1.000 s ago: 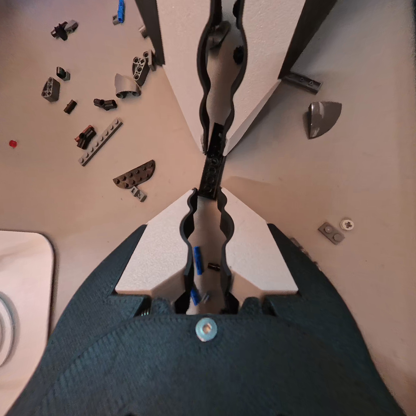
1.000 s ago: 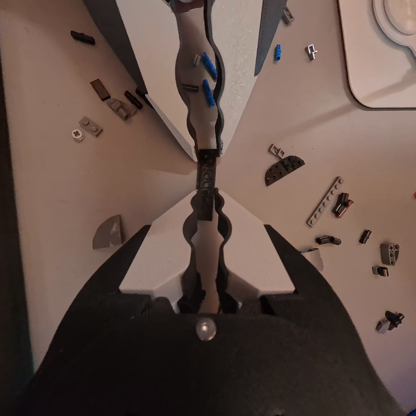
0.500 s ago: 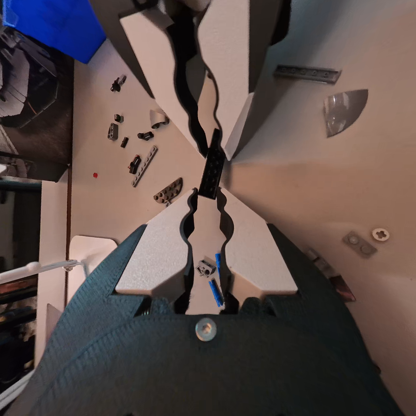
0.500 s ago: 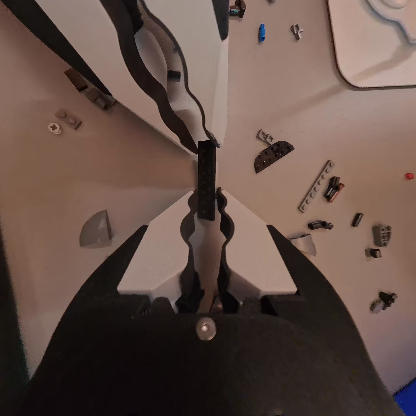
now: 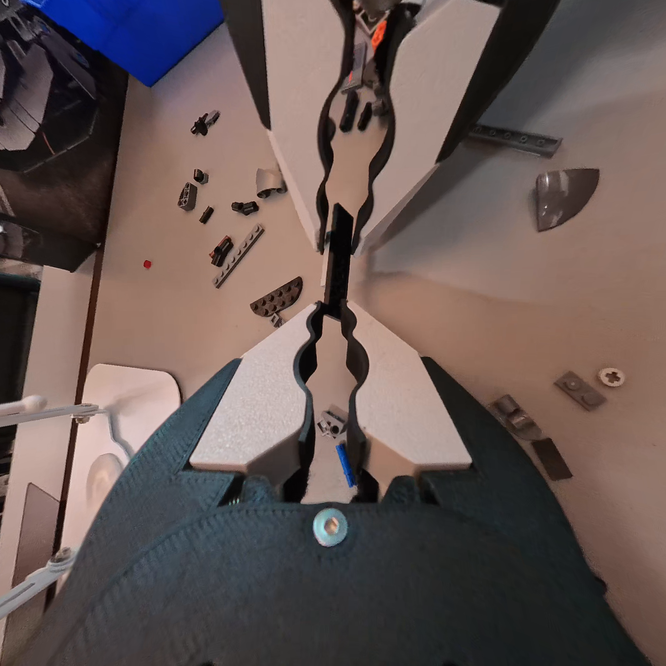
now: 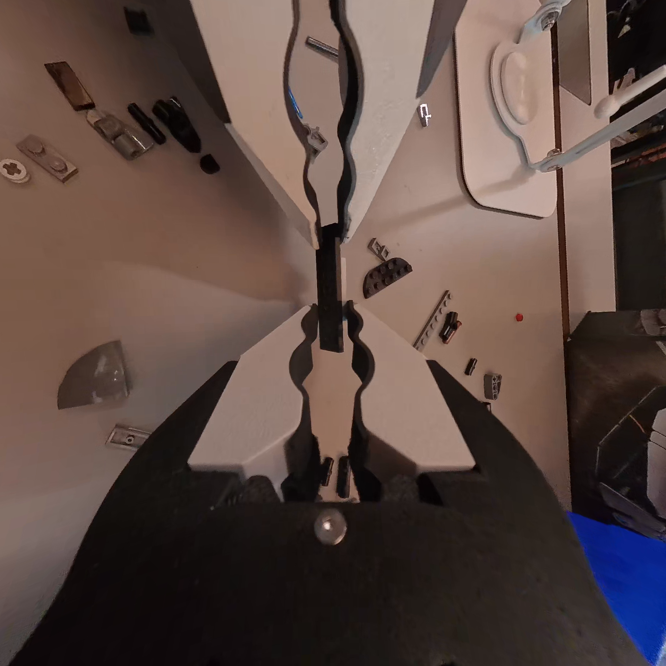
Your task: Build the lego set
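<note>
A long black Lego plate (image 5: 337, 266) is held in the air above the table, one end in each gripper. My left gripper (image 5: 333, 310) is shut on its near end. The right gripper comes in from the top of the left wrist view and pinches the far end. In the right wrist view the same plate (image 6: 328, 288) runs between my right gripper's (image 6: 331, 306) fingertips and into the jaws, and my right gripper is shut on it. The left gripper closes on the plate's far end at the top.
Loose pieces lie on the table: a dark half-round plate (image 5: 277, 297), a long grey plate (image 5: 238, 256), a grey curved wedge (image 5: 562, 198), a grey two-stud plate (image 5: 580, 391), a red stud (image 5: 146, 264). A white stand base (image 6: 504, 144) and a blue box (image 5: 137, 32) sit near the table edge. Both grippers' tips are close together, under 4 cm apart. Both grippers' tips are roughly 25 centimetres from the red stud (image 5: 146, 264). Seen from the right wrist view (image 6: 520, 318) as well.
Both grippers have kept hold of the black plate, risen from the table and turned. The plate's studs no longer face the cameras, and the table edge and blue box have come into view.
</note>
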